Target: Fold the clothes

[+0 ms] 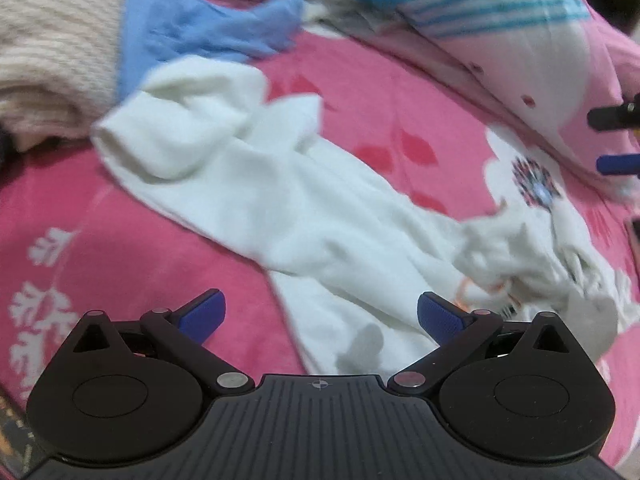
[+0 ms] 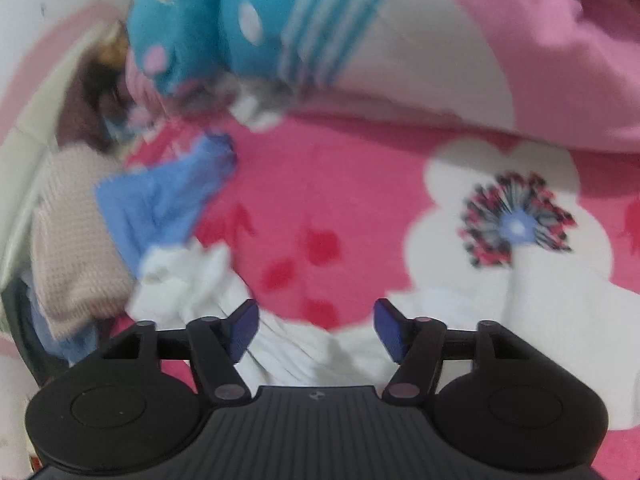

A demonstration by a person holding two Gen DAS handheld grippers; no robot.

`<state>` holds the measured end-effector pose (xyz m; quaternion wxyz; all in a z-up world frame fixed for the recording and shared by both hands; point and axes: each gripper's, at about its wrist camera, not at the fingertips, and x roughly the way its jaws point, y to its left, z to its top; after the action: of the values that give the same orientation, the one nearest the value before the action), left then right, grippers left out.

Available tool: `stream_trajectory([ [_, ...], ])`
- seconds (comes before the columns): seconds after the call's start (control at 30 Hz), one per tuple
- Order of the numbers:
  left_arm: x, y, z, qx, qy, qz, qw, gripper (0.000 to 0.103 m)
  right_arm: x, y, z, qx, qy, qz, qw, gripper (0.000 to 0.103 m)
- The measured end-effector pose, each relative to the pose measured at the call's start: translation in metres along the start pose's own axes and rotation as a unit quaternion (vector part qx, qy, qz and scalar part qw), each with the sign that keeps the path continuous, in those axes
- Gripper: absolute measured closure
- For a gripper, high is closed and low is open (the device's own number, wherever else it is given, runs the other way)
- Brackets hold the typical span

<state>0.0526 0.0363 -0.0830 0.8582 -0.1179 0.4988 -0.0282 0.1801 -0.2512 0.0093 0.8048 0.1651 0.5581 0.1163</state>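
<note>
Tongs on both sides gape wide, empty: left tongs [image 1: 321,316] and right tongs [image 2: 316,330] above white garment [image 1: 256,184] on pink blanket [image 1: 120,240].

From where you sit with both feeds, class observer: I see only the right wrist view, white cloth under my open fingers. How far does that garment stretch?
Observer: In the left wrist view the white garment runs as a long crumpled band across the pink blanket, from near the blue cloth down under the left gripper.
Operator: Is the left gripper holding it?
Observer: No. Its jaws stand wide open above the cloth, nothing between them.
Operator: Any print on the garment?
Observer: Yes, small orange markings show near its bunched end; too blurred to read.
</note>
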Motion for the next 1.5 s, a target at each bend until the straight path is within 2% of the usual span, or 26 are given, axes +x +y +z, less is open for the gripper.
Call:
stream_trajectory([
  [0.1, 0.007, -0.008, -0.003, 0.009, 0.009, -0.002, 0.9999, 0.0, 0.03, -0.003, -0.002, -0.065, 0.066, -0.011, 0.996, 0.024],
  [0.17, 0.01, -0.011, -0.004, 0.009, 0.013, 0.002, 0.9999, 0.001, 0.049, 0.008, -0.003, -0.145, 0.078, -0.025, 0.986, 0.023],
  [0.23, 0.012, -0.011, -0.005, 0.002, 0.013, 0.009, 0.9999, 0.002, 0.066, 0.026, -0.005, -0.235, 0.068, -0.025, 0.969, 0.02],
  [0.3, 0.013, -0.008, -0.005, -0.011, 0.015, 0.019, 0.9996, 0.006, 0.083, 0.042, -0.009, -0.305, 0.062, -0.011, 0.95, 0.006],
  [0.43, 0.018, -0.002, -0.005, -0.035, 0.028, 0.033, 0.9984, 0.015, 0.126, 0.073, -0.024, -0.416, 0.099, 0.003, 0.904, 0.003],
  [0.47, 0.02, -0.001, -0.005, -0.038, 0.035, 0.035, 0.9981, 0.022, 0.136, 0.077, -0.03, -0.435, 0.113, 0.0, 0.894, 0.002],
  [0.57, 0.023, 0.003, -0.006, -0.045, 0.04, 0.047, 0.9971, 0.026, 0.164, 0.081, -0.051, -0.469, 0.155, -0.025, 0.869, 0.002],
  [0.67, 0.024, 0.006, -0.007, -0.047, 0.037, 0.052, 0.9969, 0.028, 0.176, 0.076, -0.075, -0.497, 0.161, -0.053, 0.851, 0.006],
  [0.73, 0.025, 0.009, -0.007, -0.05, 0.036, 0.053, 0.9967, 0.029, 0.171, 0.074, -0.075, -0.484, 0.154, -0.044, 0.86, 0.016],
  [0.77, 0.025, 0.01, -0.007, -0.051, 0.035, 0.053, 0.9967, 0.03, 0.168, 0.072, -0.073, -0.469, 0.151, -0.042, 0.869, 0.024],
  [0.8, 0.025, 0.012, -0.007, -0.052, 0.035, 0.053, 0.9966, 0.032, 0.165, 0.07, -0.071, -0.46, 0.147, -0.04, 0.875, 0.038],
  [0.83, 0.026, 0.013, -0.006, -0.053, 0.035, 0.052, 0.9966, 0.033, 0.162, 0.069, -0.068, -0.452, 0.143, -0.04, 0.88, 0.045],
  [0.9, 0.026, 0.014, -0.003, -0.051, 0.031, 0.05, 0.9969, 0.037, 0.155, 0.069, -0.062, -0.443, 0.13, -0.048, 0.886, 0.078],
  [1.0, 0.027, 0.014, 0.002, -0.045, 0.022, 0.048, 0.9976, 0.039, 0.144, 0.068, -0.052, -0.429, 0.107, -0.06, 0.895, 0.083],
  [1.1, 0.029, 0.013, 0.009, -0.042, 0.015, 0.044, 0.998, 0.039, 0.133, 0.071, -0.028, -0.423, 0.052, -0.085, 0.901, 0.084],
  [1.3, 0.036, 0.011, 0.026, -0.038, 0.002, 0.036, 0.9986, 0.037, 0.11, 0.078, 0.02, -0.408, -0.057, -0.134, 0.901, 0.084],
  [1.33, 0.037, 0.01, 0.029, -0.036, -0.001, 0.037, 0.9987, 0.037, 0.111, 0.078, 0.028, -0.41, -0.067, -0.139, 0.899, 0.084],
  [1.5, 0.041, 0.009, 0.039, -0.033, -0.01, 0.041, 0.9986, 0.037, 0.137, 0.072, 0.064, -0.371, -0.062, -0.139, 0.916, 0.084],
])
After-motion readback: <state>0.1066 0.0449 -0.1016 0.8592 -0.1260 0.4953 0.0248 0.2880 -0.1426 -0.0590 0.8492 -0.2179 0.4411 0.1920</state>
